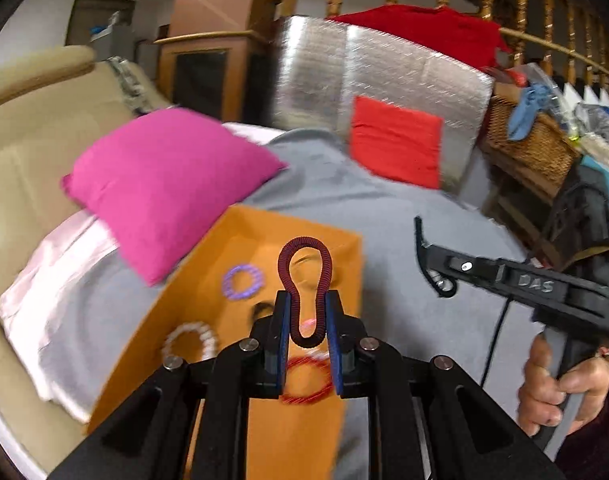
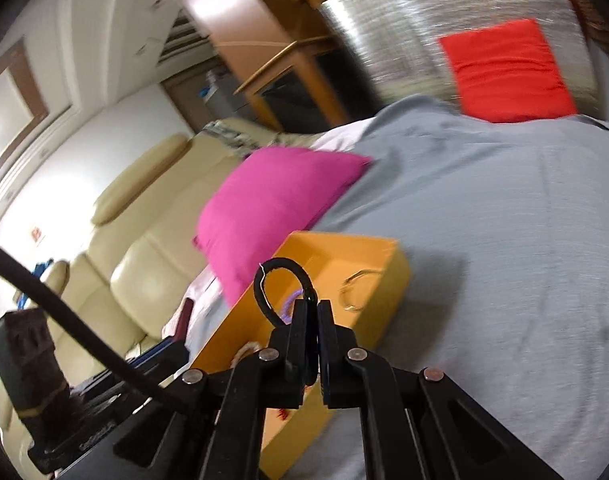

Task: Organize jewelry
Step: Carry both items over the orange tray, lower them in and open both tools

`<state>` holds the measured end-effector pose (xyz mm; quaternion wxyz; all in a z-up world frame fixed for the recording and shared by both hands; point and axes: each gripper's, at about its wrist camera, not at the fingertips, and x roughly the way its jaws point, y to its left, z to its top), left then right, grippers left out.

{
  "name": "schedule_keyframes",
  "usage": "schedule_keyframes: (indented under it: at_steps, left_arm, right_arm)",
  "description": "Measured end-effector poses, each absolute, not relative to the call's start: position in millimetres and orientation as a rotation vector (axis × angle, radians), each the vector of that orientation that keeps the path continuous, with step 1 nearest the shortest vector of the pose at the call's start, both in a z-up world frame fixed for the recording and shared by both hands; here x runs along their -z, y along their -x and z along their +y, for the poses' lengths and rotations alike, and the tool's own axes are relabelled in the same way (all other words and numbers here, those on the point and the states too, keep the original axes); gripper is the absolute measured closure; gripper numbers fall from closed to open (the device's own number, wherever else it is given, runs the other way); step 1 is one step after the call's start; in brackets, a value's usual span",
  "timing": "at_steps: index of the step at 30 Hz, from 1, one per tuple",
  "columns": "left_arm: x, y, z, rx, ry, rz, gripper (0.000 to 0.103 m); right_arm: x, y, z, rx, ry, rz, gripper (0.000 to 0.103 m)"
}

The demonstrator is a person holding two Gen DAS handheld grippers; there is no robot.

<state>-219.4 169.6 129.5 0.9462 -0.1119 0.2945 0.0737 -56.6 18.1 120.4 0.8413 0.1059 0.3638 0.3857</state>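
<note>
In the left wrist view my left gripper (image 1: 308,300) is shut on a dark red and black coiled bracelet (image 1: 304,245). Its loop stands up between the blue pads (image 1: 287,320), above an open orange box (image 1: 304,226). Inside the box lie a purple bracelet (image 1: 242,282), a white bead bracelet (image 1: 190,340) and a red bracelet (image 1: 304,380). A hand holds my right gripper (image 1: 424,248) to the right of the box. In the right wrist view that right gripper (image 2: 313,306) is shut on a thin black loop bracelet (image 2: 260,292), over the near end of the orange box (image 2: 396,276).
The box rests on a grey sheet (image 1: 384,208) over a bed. A pink cushion (image 1: 164,184) lies beside it on the left, and a red cushion (image 1: 396,146) leans on a silver foil panel (image 1: 316,68) behind. Cream sofa (image 2: 136,264) left, wicker basket (image 1: 524,140) right.
</note>
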Motion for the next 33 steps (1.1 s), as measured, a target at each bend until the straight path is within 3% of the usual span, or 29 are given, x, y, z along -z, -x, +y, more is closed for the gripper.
schedule_keyframes:
  at_steps: [13,33]
  left_arm:
    - [-98,246,220,-0.285,0.212,0.717,0.085]
    - [-49,248,213,-0.258,0.232,0.897,0.085]
  right_arm:
    - [-90,94,85,-0.951,-0.111,0.858,0.097]
    - [-37,141,125,-1.045,0.096,0.986,0.097]
